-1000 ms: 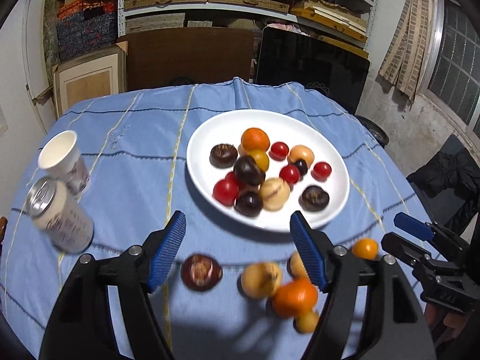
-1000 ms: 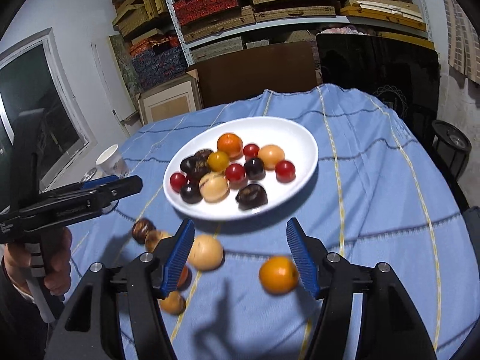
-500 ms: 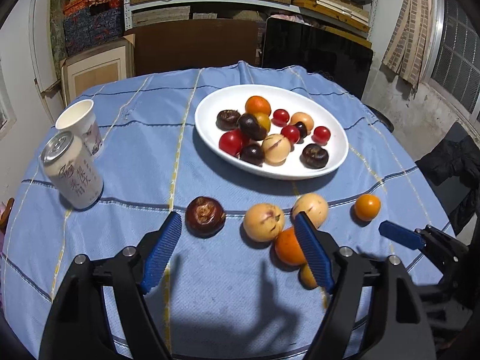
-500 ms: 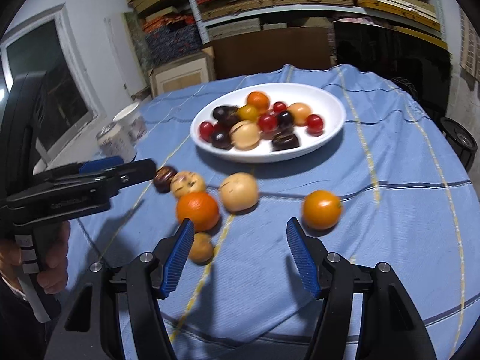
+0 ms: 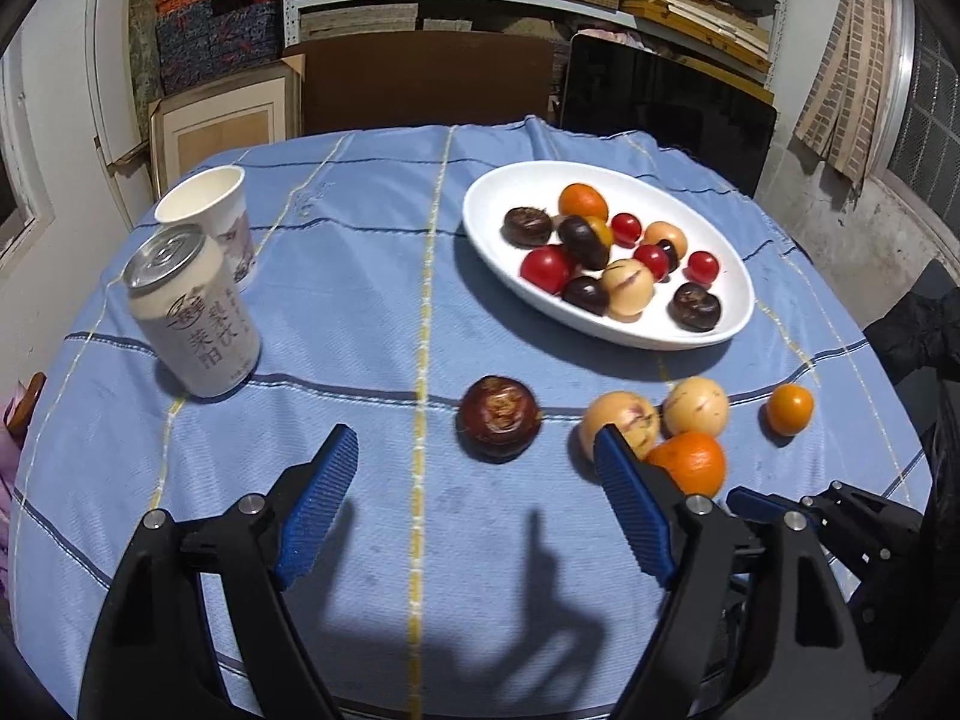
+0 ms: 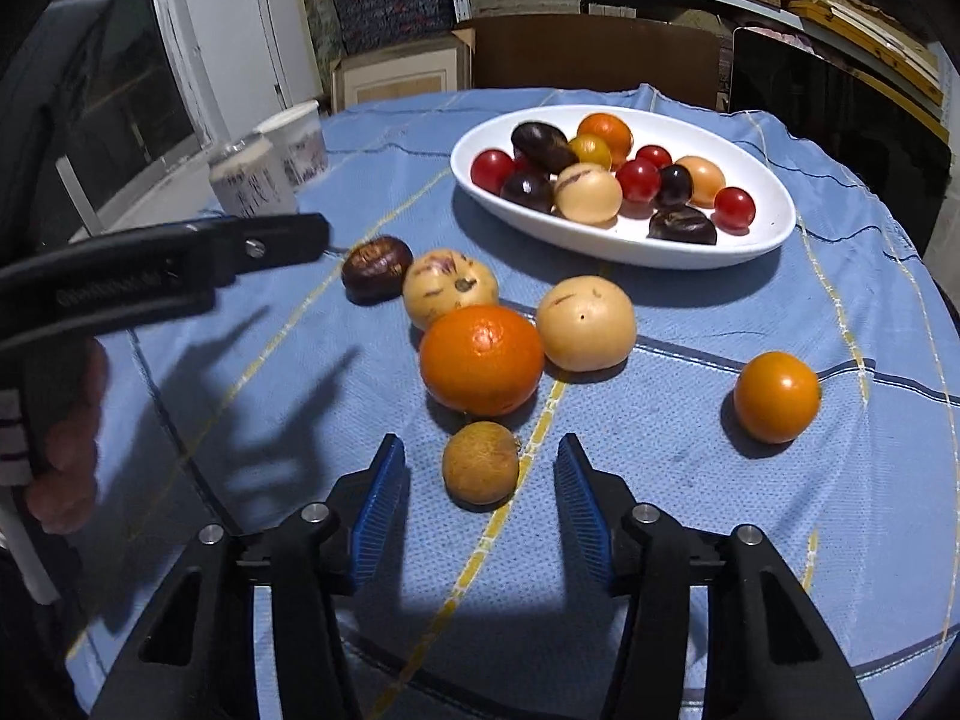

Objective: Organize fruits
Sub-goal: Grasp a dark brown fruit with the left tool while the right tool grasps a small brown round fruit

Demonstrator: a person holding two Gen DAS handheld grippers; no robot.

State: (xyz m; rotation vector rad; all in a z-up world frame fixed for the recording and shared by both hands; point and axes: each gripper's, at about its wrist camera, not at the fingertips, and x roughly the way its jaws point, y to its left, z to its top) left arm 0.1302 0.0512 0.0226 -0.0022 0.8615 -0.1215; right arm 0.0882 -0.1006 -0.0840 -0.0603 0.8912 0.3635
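Observation:
A white oval plate (image 5: 735, 324) (image 6: 774, 237) holds several fruits. Loose on the blue cloth lie a dark brown fruit (image 5: 498, 416) (image 6: 376, 267), two pale yellow fruits (image 6: 450, 288) (image 6: 585, 324), a large orange (image 6: 482, 359) (image 5: 690, 462), a small orange fruit (image 6: 776, 396) (image 5: 789, 409) and a small tan fruit (image 6: 480, 462). My left gripper (image 5: 474, 510) is open, just short of the dark brown fruit. My right gripper (image 6: 480, 510) is open, with the small tan fruit just ahead between its fingertips.
A drink can (image 5: 192, 315) and a paper cup (image 5: 210, 222) stand at the left of the table. The table's front edge is close below both grippers. Shelves, boxes and a dark screen (image 5: 666, 114) are behind the table.
Both grippers have pulled back and dropped lower toward the loose fruits. The right gripper has lined up on the small tan fruit and its jaws are narrower. The fruits have not moved.

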